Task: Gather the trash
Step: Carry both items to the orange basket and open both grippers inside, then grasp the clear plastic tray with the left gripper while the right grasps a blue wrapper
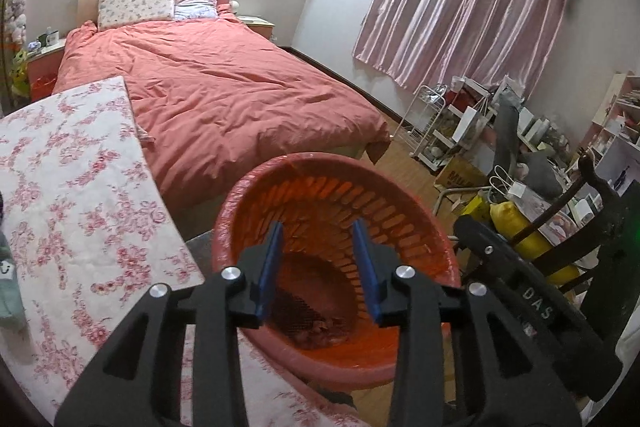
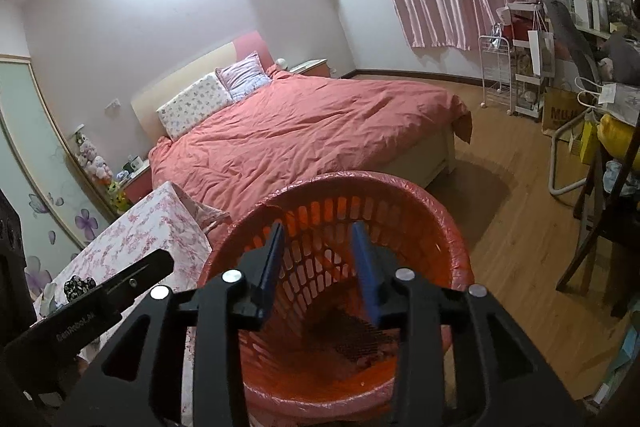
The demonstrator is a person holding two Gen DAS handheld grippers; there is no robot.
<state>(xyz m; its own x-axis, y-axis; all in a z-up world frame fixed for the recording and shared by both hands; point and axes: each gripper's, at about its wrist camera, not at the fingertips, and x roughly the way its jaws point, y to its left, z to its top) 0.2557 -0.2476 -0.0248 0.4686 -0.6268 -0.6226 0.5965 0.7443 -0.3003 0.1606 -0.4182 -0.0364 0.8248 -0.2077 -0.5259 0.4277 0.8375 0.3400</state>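
Trash basket (image 1: 400, 211): red slatted plastic bin lined with a thin red bag, sitting on the floor at the foot of the bed, just beside the floral table; both cameras are looking down into its mouth.
Trash inside: dark mesh-looking scrap and crumpled bits (image 2: 360, 343) are lying at the bottom; cannot tell what they are.
Left gripper (image 1: 319, 227): blue-padded jaws are standing apart, nothing between the pads, hovering over the basket opening.
Right gripper (image 2: 319, 227): jaws likewise spread, nothing pinched, pointing down into the basket.
Other tool in view: right gripper's black body is showing at the right of the left view, left gripper's black body at the lower left of the right view; the two are working side by side.
Floral table (image 1: 80, 195): white cloth with pink flowers, crowding the basket's left side; small items on it are too blurred to name.
Bed (image 1: 208, 91): salmon duvet, two pillows at the headboard, lying behind the basket.
Curtain (image 1: 472, 3): pink, hanging closed on the right wall.
Clutter (image 2: 560, 99): white wire rack, paper bags, cardboard box and a yellow bag are piling up along the right side.
Floor (image 2: 516, 235): wood, bare to the right of the basket.
Chair (image 2: 600, 227): dark wooden legs are standing near the basket's right.
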